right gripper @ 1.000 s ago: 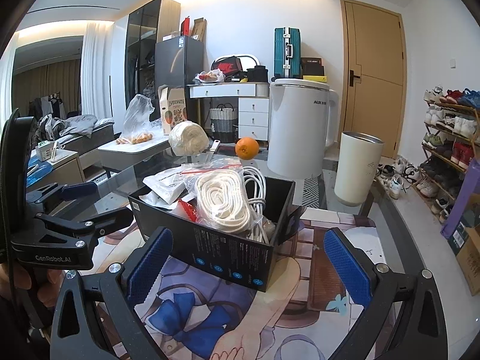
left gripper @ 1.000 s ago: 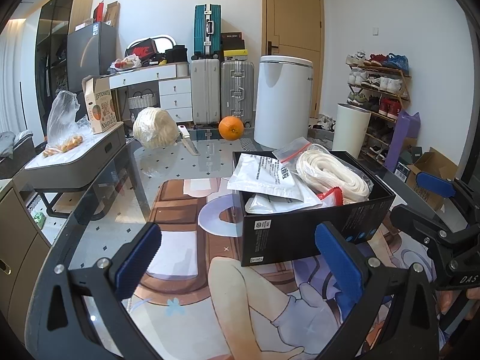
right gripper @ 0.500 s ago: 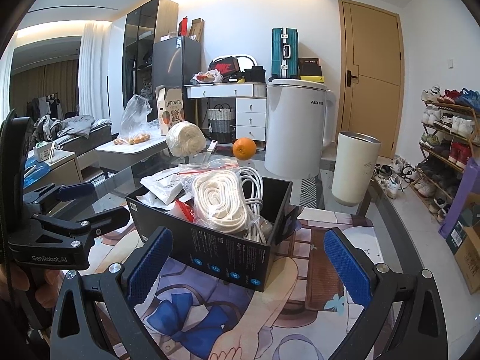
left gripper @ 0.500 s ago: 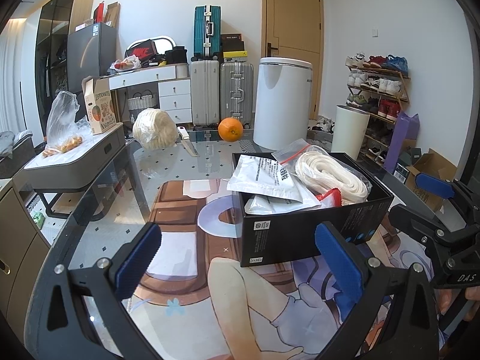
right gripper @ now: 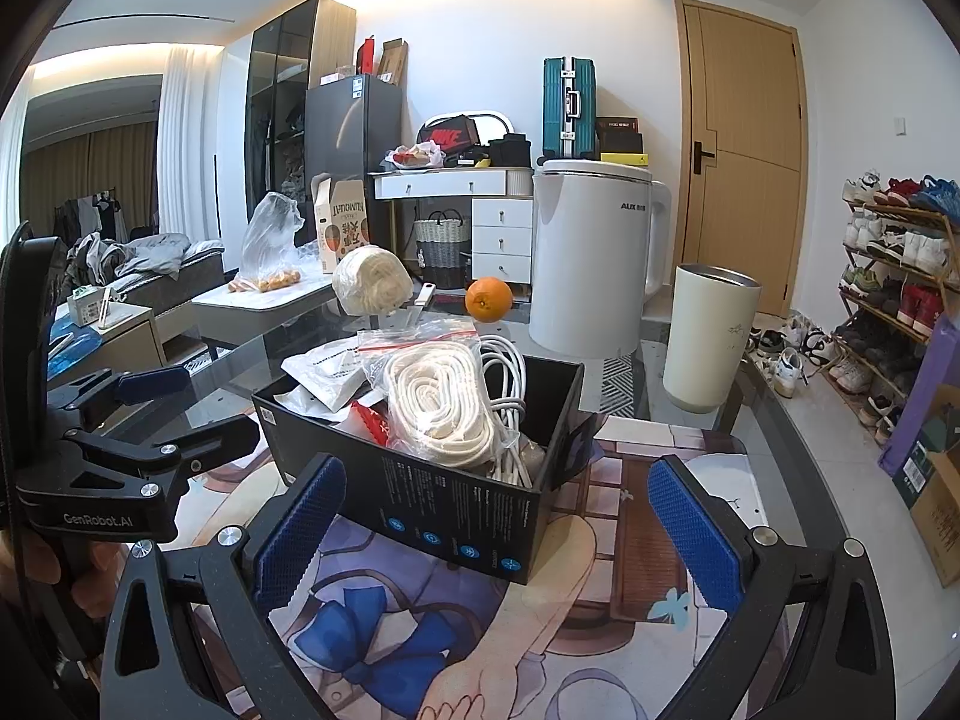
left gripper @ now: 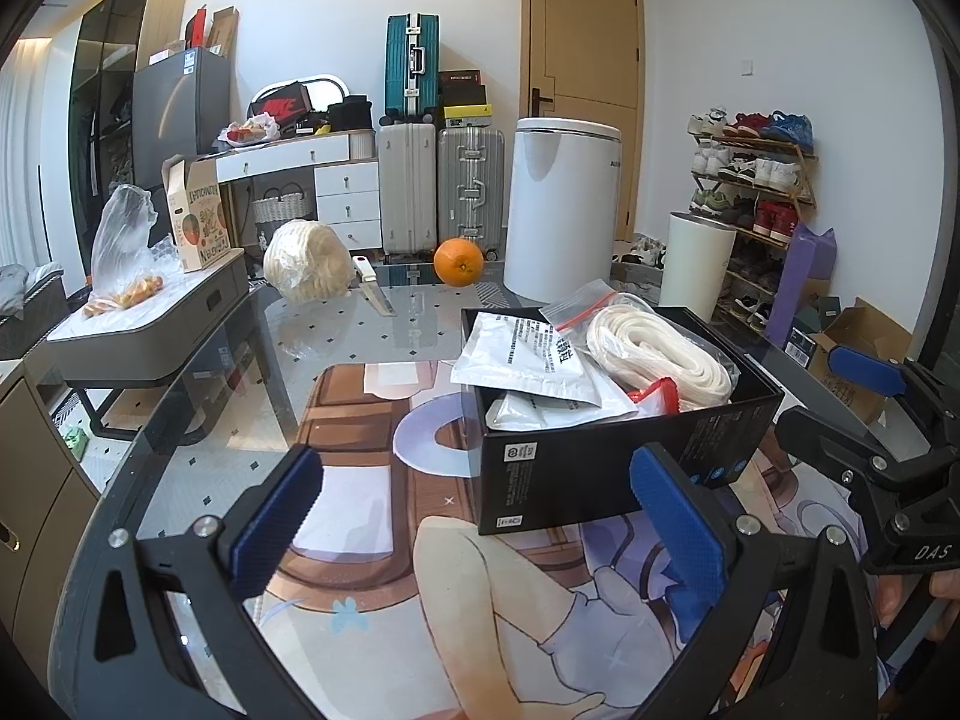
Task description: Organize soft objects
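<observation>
A black box stands on the printed mat. It holds a bagged coil of white rope, white pouches, a white cable and a red packet. Another white rope bundle in plastic lies at the table's far side. My left gripper hangs open in front of the box, nothing between its fingers. My right gripper is open too, just in front of the box's near corner. Each gripper shows in the other's view.
An orange and a knife lie at the far end of the glass table. A white appliance and a cream tumbler stand on the right. A side table with a fruit bag is at left.
Nothing has changed apart from a very slight drift of both views; the box, its contents and both open grippers stay as they were.
</observation>
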The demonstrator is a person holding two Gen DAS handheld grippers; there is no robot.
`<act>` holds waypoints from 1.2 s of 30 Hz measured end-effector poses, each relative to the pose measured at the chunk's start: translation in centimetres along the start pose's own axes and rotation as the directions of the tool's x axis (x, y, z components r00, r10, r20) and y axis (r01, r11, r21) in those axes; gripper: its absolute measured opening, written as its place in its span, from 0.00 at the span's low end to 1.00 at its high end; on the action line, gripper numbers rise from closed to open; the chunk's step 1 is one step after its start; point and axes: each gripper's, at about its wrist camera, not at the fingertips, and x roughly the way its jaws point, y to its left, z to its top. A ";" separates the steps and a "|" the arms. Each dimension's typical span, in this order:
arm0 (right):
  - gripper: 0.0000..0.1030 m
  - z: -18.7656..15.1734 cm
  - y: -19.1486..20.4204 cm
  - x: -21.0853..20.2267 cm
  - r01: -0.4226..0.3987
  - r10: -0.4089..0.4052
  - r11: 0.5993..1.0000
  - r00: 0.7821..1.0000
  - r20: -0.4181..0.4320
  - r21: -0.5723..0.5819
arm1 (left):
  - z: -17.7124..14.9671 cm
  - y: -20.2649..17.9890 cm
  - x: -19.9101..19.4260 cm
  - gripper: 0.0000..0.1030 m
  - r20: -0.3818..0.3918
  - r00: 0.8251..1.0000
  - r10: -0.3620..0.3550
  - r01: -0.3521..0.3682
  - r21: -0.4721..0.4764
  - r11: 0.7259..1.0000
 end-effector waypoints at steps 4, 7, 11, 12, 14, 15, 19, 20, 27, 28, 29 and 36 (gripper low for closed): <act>1.00 0.0 0.0 0.0 0.000 0.000 1.000 1.000 -0.002 0.000 | 0.0 0.0 0.0 1.00 0.002 1.000 -0.001 0.001 0.000 1.000; 1.00 0.0 0.0 0.0 0.000 0.000 1.000 1.000 -0.001 0.000 | 0.0 -0.1 0.0 1.00 0.003 1.000 0.001 -0.001 0.000 1.000; 1.00 0.0 0.0 0.0 0.000 0.000 1.000 1.000 -0.002 0.002 | 0.0 -0.2 -0.1 1.00 0.004 1.000 0.003 -0.003 0.002 1.000; 1.00 0.0 0.0 0.0 -0.001 0.001 1.000 1.000 -0.001 0.001 | 0.0 -0.2 -0.1 1.00 0.005 1.000 0.003 -0.003 0.001 1.000; 1.00 0.0 0.0 0.0 0.000 0.000 1.000 1.000 -0.001 0.000 | 0.0 -0.2 -0.3 1.00 0.009 1.000 0.005 -0.005 0.002 1.000; 1.00 0.0 0.0 0.0 0.000 0.000 1.000 1.000 0.001 0.000 | 0.0 -0.2 -0.4 1.00 0.011 1.000 0.004 -0.004 0.002 1.000; 1.00 0.0 0.0 0.0 0.001 -0.001 1.000 1.000 -0.003 0.000 | 0.0 -0.2 -0.4 1.00 0.010 1.000 0.003 -0.003 0.002 1.000; 1.00 0.0 0.0 0.0 0.000 0.000 1.000 1.000 -0.001 0.001 | 0.0 -0.2 -0.4 1.00 0.010 1.000 0.003 -0.003 0.002 1.000; 1.00 0.0 0.0 0.0 -0.001 0.001 1.000 1.000 -0.001 0.001 | 0.0 -0.2 -0.5 1.00 0.012 1.000 0.004 -0.004 0.002 1.000; 1.00 -0.1 0.0 0.0 0.000 0.000 1.000 1.000 0.000 0.001 | 0.0 -0.2 -0.5 1.00 0.012 1.000 0.005 -0.005 0.003 1.000; 1.00 -0.1 0.0 0.0 0.000 0.000 1.000 1.000 0.000 0.001 | 0.0 -0.2 -0.5 1.00 0.011 1.000 0.004 -0.004 0.002 1.000; 1.00 -0.1 0.0 0.0 -0.001 0.001 1.000 1.000 -0.001 0.001 | 0.0 -0.2 -0.5 1.00 0.012 1.000 0.004 -0.004 0.002 1.000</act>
